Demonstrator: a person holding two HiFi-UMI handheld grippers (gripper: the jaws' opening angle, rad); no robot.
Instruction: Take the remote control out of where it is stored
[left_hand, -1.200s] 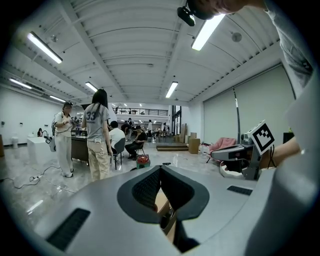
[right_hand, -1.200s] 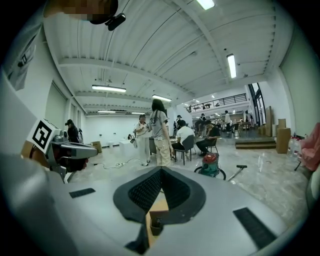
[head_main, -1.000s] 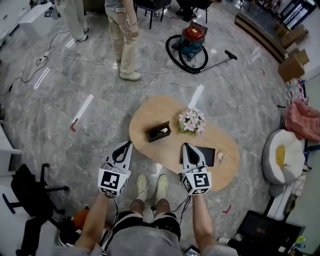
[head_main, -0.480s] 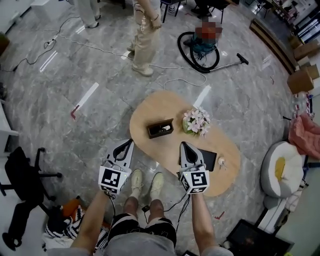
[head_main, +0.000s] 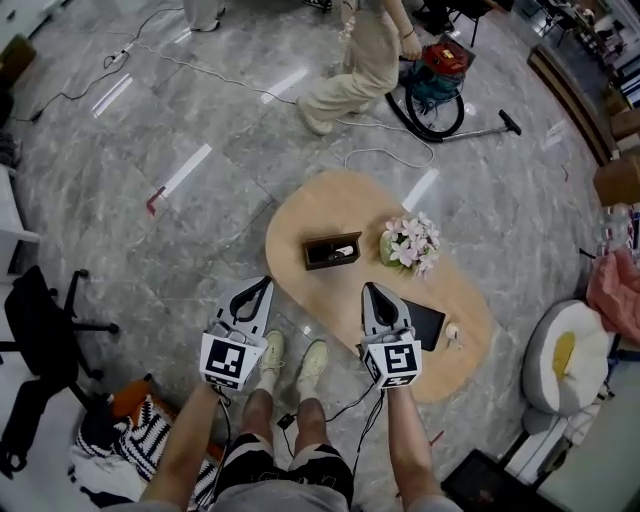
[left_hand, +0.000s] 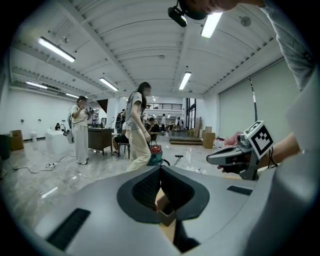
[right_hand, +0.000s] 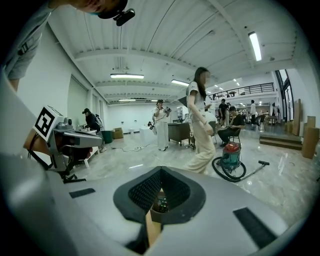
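Note:
A dark brown open box (head_main: 332, 251) stands on the oval wooden table (head_main: 330, 205), and a pale remote control (head_main: 344, 250) lies inside it. My left gripper (head_main: 262, 285) hovers shut and empty off the table's near left edge, short of the box. My right gripper (head_main: 368, 289) is shut and empty over the table's near side, right of the box. In the left gripper view the jaws (left_hand: 160, 168) meet, with the box (left_hand: 165, 209) seen below them. In the right gripper view the box and remote (right_hand: 159, 202) show under the closed tips (right_hand: 161, 170).
Pink and white flowers (head_main: 410, 242) stand right of the box. A black flat pad (head_main: 428, 325) and a small white object (head_main: 452, 333) lie by my right gripper. A person (head_main: 365, 55) walks beside a vacuum cleaner (head_main: 437, 80). An office chair (head_main: 40, 335) stands left.
The view has shifted, so the table sits slightly further right and lower. The walking person has moved right, towards the vacuum cleaner. Both grippers stay shut in about the same place.

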